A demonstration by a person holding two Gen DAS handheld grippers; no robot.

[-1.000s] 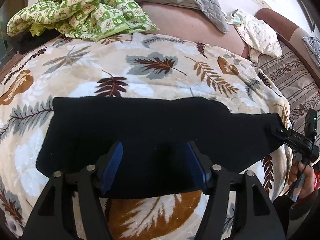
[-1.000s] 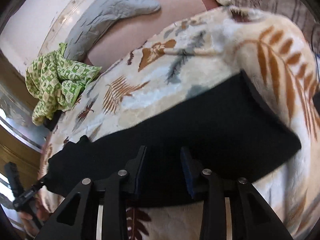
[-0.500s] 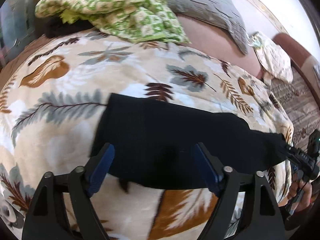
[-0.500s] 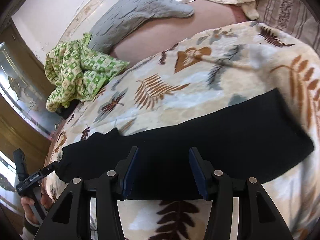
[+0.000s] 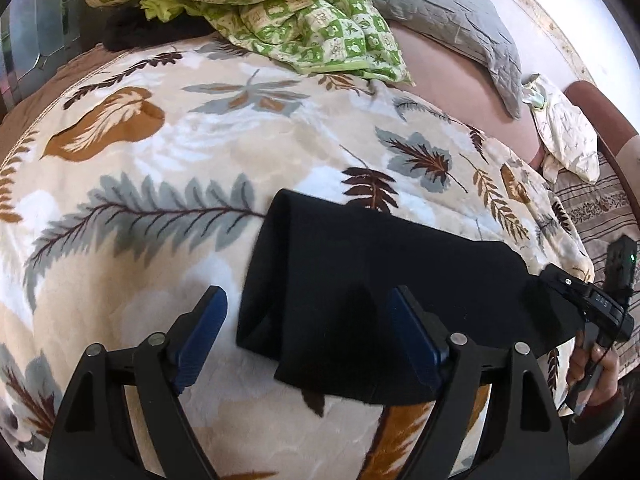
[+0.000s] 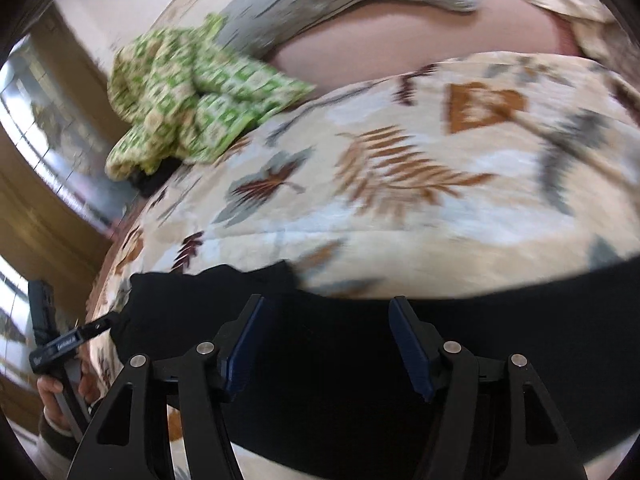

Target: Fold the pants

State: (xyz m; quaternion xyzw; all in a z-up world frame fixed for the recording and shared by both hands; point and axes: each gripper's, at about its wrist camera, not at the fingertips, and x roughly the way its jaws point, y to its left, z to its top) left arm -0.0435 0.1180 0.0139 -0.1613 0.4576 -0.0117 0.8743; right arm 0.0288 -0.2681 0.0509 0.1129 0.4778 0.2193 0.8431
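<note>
The black pants (image 5: 384,280) lie folded into a long band on the leaf-patterned blanket (image 5: 160,168). My left gripper (image 5: 308,332) is open, just above the band's left end, with its right pad over the cloth and its left pad over the blanket. My right gripper (image 6: 326,344) is open and hovers over the other part of the pants (image 6: 360,360), empty. In the left wrist view the right gripper (image 5: 580,296) shows at the band's right end. In the right wrist view the left gripper (image 6: 76,340) shows at the left end. The right wrist view is blurred.
A green checked cloth (image 5: 280,12) lies bunched at the far side of the bed. A grey pillow (image 5: 452,16) and a cream cloth (image 5: 568,136) lie beyond the blanket. A striped cover (image 5: 600,208) is at the right.
Both grippers have opened wider. The left gripper has shifted left to the end of the pants. The right gripper has moved lower and closer over the cloth.
</note>
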